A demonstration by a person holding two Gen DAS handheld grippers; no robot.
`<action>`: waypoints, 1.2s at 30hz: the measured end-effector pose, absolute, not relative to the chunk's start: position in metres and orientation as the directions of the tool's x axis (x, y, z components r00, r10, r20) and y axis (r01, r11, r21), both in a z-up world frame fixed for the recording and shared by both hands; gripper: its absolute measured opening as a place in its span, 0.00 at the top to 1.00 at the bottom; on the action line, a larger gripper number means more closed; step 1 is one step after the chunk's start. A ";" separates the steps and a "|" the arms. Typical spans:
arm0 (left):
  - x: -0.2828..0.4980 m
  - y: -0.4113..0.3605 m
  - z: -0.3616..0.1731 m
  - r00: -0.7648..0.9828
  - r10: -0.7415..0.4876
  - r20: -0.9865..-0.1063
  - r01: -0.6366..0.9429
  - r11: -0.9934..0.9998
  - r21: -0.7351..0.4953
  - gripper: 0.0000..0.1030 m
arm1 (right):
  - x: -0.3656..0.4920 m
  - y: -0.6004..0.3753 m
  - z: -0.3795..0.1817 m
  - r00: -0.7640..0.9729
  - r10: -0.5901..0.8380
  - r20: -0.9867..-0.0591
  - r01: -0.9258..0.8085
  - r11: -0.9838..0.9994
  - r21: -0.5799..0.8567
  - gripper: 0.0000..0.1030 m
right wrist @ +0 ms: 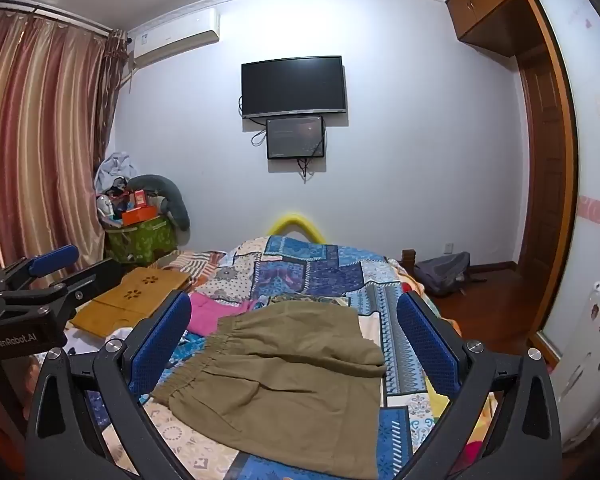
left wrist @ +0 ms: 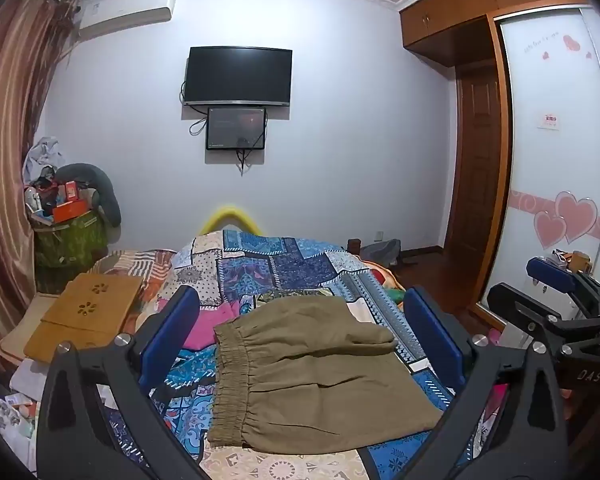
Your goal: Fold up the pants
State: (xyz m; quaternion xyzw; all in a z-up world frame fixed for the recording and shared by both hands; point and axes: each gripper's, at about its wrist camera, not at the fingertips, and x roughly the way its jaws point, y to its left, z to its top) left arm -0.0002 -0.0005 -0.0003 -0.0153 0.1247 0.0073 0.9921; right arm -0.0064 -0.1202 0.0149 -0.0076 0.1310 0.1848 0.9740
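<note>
On the patchwork bedspread the olive pants lie ahead of and below both tools, already folded into a compact, nearly square bundle whose elastic waistband faces left and runs near to far — the fold looks all but done. The left gripper and right gripper both hover spread wide, gripping nothing; a further halving would mean pinching the right-hand folded edge.

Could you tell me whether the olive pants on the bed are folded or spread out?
Folded: the pants lie doubled into a compact block, legs layered over the elastic waistband.
</note>
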 end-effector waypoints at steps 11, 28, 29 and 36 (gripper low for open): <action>0.006 0.002 -0.004 0.963 -0.002 -0.269 -0.012 0.999 -0.053 0.00 | -0.005 -0.120 0.013 0.897 0.356 -0.262 -0.359 0.933 0.037 0.01; 0.002 -0.001 -0.002 0.970 0.014 -0.244 -0.021 0.999 -0.027 0.00 | -0.006 -0.121 0.015 0.896 0.358 -0.263 -0.360 0.932 0.044 0.01; 0.001 -0.001 -0.002 0.970 0.016 -0.242 -0.022 0.999 -0.025 0.00 | -0.005 -0.121 0.015 0.895 0.359 -0.263 -0.360 0.932 0.045 0.01; 0.000 -0.003 -0.002 0.971 0.017 -0.239 -0.023 1.000 -0.021 0.00 | -0.005 -0.121 0.015 0.895 0.359 -0.263 -0.360 0.932 0.046 0.01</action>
